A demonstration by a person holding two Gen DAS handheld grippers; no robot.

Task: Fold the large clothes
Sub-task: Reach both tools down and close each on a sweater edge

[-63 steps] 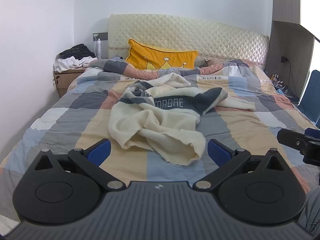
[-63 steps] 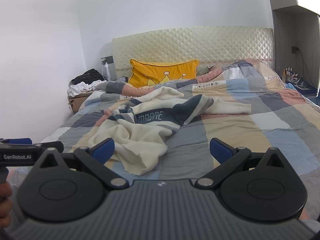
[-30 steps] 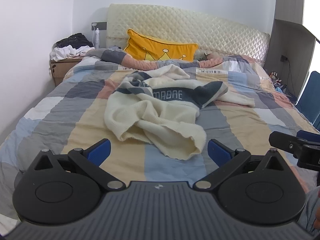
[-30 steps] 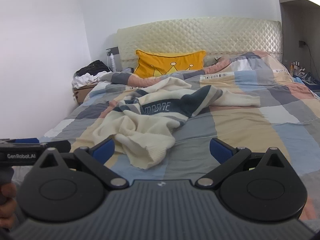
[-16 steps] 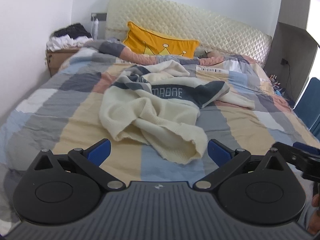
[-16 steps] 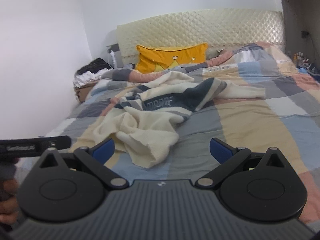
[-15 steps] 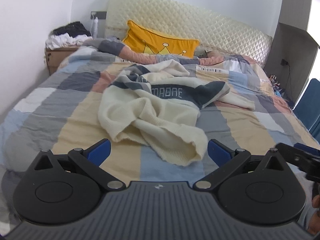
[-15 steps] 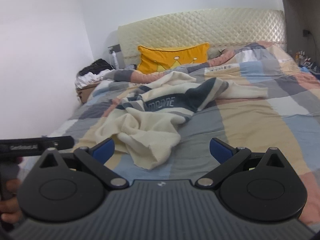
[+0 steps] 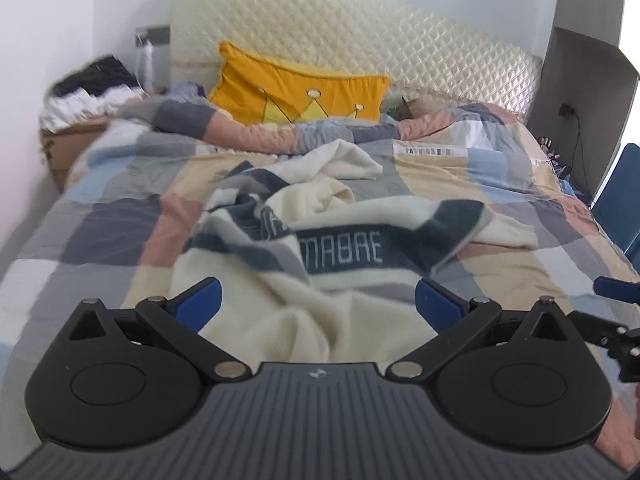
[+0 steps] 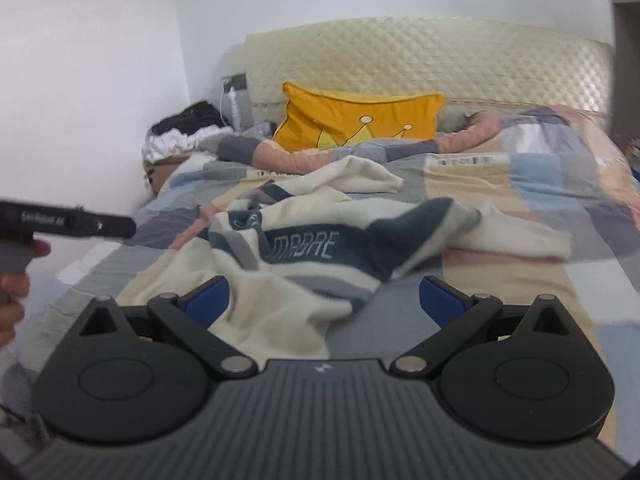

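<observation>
A cream sweater [image 9: 320,280] with dark blue and grey stripes and the letters "MABRE" lies crumpled in the middle of the bed; it also shows in the right wrist view [image 10: 304,264]. My left gripper [image 9: 318,304] is open and empty, hovering just over the sweater's near cream hem. My right gripper [image 10: 326,300] is open and empty, above the sweater's near right edge. Each gripper's side shows at the edge of the other's view.
The bed carries a checked quilt [image 9: 100,232] in grey, blue, tan and pink. A yellow crown pillow [image 9: 296,92] leans on the quilted headboard [image 9: 400,52]. A box with piled clothes [image 9: 80,96] stands at the left. A grey shelf unit [image 9: 580,80] and blue chair [image 9: 620,200] are at the right.
Both grippers have moved forward and lower toward the sweater, which now fills more of each view. Both stay open. The sweater has not moved.
</observation>
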